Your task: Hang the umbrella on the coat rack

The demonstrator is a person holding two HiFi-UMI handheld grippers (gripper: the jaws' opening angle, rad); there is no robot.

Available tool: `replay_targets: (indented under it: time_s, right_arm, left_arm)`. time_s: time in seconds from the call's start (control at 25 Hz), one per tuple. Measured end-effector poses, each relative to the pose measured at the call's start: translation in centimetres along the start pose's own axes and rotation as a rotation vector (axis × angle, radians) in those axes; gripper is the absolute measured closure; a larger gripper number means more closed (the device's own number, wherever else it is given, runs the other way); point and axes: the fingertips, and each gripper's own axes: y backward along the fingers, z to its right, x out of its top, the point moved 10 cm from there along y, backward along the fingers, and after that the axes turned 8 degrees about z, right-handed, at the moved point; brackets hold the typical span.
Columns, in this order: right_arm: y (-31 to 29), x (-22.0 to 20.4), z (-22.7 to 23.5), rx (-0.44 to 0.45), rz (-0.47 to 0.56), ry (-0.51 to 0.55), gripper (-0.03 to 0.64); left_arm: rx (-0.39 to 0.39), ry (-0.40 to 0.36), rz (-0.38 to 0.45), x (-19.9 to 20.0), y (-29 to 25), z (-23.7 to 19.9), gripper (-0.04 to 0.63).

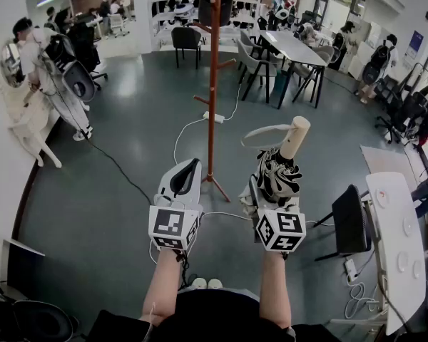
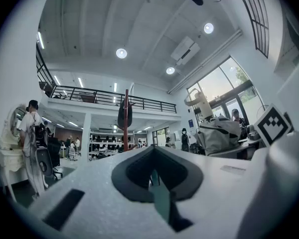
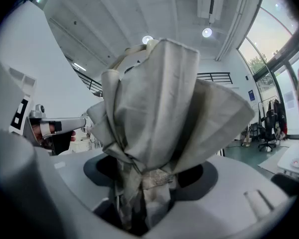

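Umbrella [image 1: 279, 171] stands handle-up in my right claw [image 1: 269, 194], which is clamped on its folded cloth, near the rack [image 1: 213, 84]. My left claw [image 1: 180, 180] is closed and empty. If I misjudge reach, the loop [image 1: 251, 130] could miss a peg, or the cloth could slip.

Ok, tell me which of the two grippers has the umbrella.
The right gripper: the folded pale umbrella is clamped between its jaws. The left gripper has nothing between its jaws.

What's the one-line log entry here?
right tool: grips umbrella | left tool: empty | rack: ahead, umbrella not hung
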Motion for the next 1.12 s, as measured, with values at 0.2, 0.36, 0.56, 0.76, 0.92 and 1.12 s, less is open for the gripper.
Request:
replay_targets:
  time_s: [0.2,0.36,0.56,0.76,0.92,1.12]
  right_arm:
    - [0.0,0.1,0.3,0.001,-0.008,-0.005,0.305]
    - [0.1,0.0,0.3,0.002,-0.015,-0.007,0.307]
    - [-0.2,0.2,0.0,0.004,-0.015,-0.01,0.307]
    - [0.1,0.0,-0.1,0.02,0.0,-0.041,0.304]
    - [0.0,-0.5,-0.2,0.025,-0.002,-0.046,0.299]
    - [-0.1,-0.8,-1.5,0.014,-0.003,-0.055,0.298]
  left_arm:
    - [0.001,0.001,-0.003,0.2,-0.2,0.3,0.592]
    - [0.006,0.005,-0.007,0.1,-0.1,0.2,0.592]
    - [0.004,0.006,-0.007,0.3,-0.2,-0.1,0.592]
    - [0.006,0.012,-0.011,0.0,0.1,-0.2,0.592]
    - [0.005,0.016,-0.014,-0.4,0.2,-0.4,0.592]
    - [-0.004,0.021,-0.016,-0.4,0.8,-1.6,0.592]
